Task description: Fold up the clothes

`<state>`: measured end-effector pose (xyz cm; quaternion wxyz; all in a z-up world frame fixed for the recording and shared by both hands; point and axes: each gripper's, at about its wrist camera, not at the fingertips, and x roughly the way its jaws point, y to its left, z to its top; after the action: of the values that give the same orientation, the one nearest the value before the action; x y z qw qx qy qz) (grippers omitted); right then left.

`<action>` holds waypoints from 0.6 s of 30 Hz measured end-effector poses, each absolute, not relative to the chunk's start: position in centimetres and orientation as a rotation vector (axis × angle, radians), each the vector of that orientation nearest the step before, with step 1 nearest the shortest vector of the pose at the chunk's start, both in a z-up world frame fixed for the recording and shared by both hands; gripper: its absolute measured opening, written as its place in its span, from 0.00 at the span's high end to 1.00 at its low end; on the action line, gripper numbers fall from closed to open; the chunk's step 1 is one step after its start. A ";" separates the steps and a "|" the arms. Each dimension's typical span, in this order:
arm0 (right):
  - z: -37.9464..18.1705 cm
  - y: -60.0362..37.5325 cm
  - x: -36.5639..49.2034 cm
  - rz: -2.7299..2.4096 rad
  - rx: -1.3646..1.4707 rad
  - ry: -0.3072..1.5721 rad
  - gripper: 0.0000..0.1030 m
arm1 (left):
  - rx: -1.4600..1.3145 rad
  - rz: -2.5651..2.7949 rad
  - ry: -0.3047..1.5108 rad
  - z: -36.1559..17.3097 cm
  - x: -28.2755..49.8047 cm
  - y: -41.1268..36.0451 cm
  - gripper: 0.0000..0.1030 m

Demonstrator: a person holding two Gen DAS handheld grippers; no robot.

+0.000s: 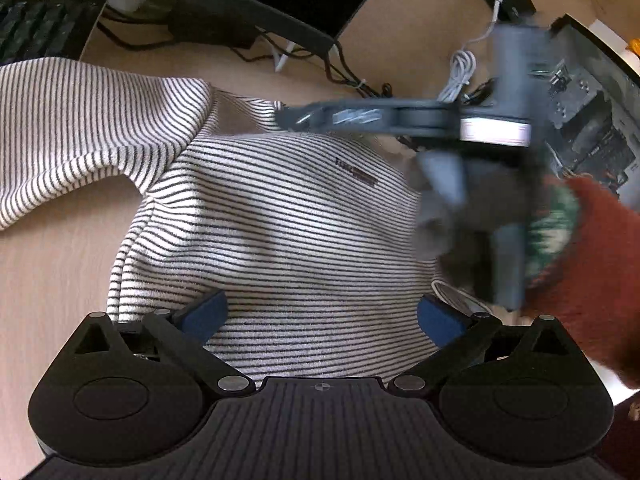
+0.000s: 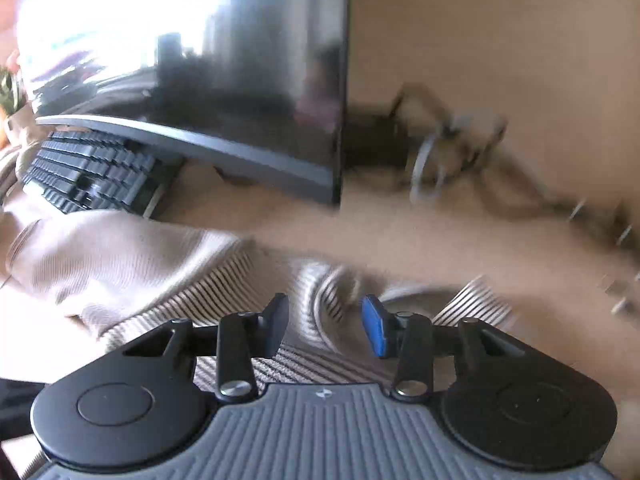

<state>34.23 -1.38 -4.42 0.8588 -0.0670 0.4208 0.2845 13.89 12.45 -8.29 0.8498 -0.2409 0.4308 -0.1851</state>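
A white sweater with thin black stripes (image 1: 280, 220) lies partly folded on the wooden desk, one sleeve spread to the left (image 1: 80, 128). My left gripper (image 1: 320, 316) is open wide just above the sweater's near hem, nothing between its blue pads. The right gripper shows blurred in the left wrist view (image 1: 288, 116), reaching over the sweater's far edge. In the right wrist view the right gripper (image 2: 326, 328) is open above a bunched fold of the striped sweater (image 2: 320, 292); the picture is motion-blurred.
A curved monitor (image 2: 200, 60) and a black keyboard (image 2: 88, 172) stand behind the sweater. Cables (image 1: 460, 72) lie at the far right of the desk, next to a computer case (image 1: 580, 120). A person's rust-red sleeve (image 1: 580, 260) is at the right.
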 end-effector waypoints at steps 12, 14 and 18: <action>-7.1 3.8 31.6 0.575 -0.607 0.543 0.90 | -0.534 -0.367 0.901 -7.9 13.7 12.3 0.00; -6.7 3.5 30.7 0.568 -0.610 0.532 0.88 | -0.514 -0.374 0.908 -7.8 13.8 12.1 0.00; -3.4 0.1 27.7 0.538 -0.469 0.569 0.64 | -0.475 -0.399 0.926 -7.5 14.2 11.8 0.00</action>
<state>27.71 0.09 -3.44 0.8976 -0.2266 0.2749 0.2596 14.16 11.80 -7.52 0.8486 -0.2253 0.4395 -0.1895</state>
